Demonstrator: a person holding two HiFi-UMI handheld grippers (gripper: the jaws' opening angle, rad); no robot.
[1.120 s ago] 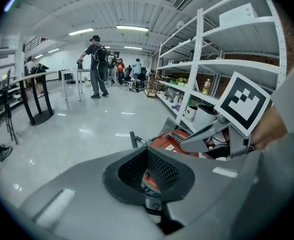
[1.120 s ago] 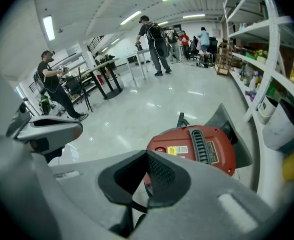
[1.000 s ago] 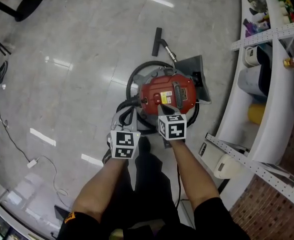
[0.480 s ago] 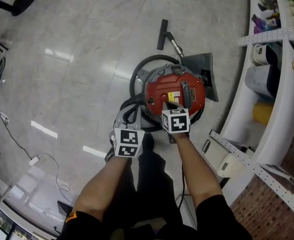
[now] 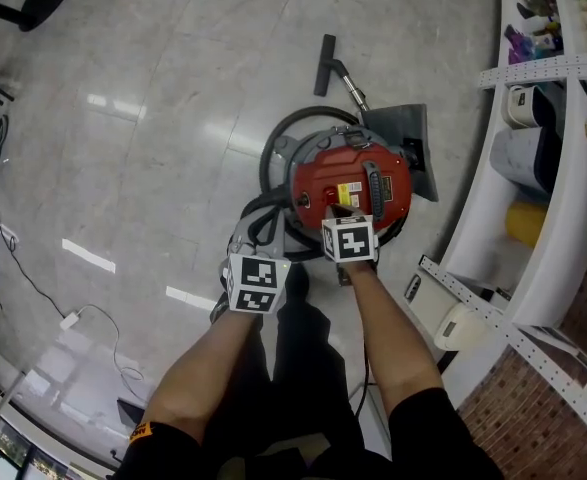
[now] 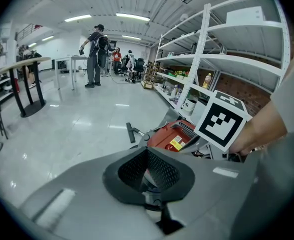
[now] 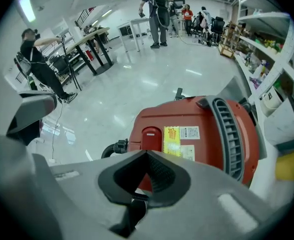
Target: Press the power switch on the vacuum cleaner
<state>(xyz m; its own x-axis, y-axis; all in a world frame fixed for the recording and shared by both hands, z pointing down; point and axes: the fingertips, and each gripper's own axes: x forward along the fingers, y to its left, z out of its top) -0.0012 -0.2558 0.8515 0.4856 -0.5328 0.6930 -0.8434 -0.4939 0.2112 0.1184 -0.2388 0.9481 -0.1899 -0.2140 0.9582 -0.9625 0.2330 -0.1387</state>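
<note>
Just over vacuum cleaner (image 5: 391, 194), right gripper (image 7: 147, 154) (clenched, as is left gripper (image 6: 147, 150)); shelves (image 5: 548, 66) alongside

This looks like a big open lab or workshop hall: polished grey floor (image 5: 153, 88), white metal shelves (image 6: 222, 59) with bottles, tall tables (image 7: 94, 36), ceiling strip lights (image 6: 131, 17), people (image 6: 94, 54) standing.

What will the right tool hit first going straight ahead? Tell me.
Probably the red power switch on top of the vacuum cleaner, just beyond the shut right tool; depth is unclear.
</note>
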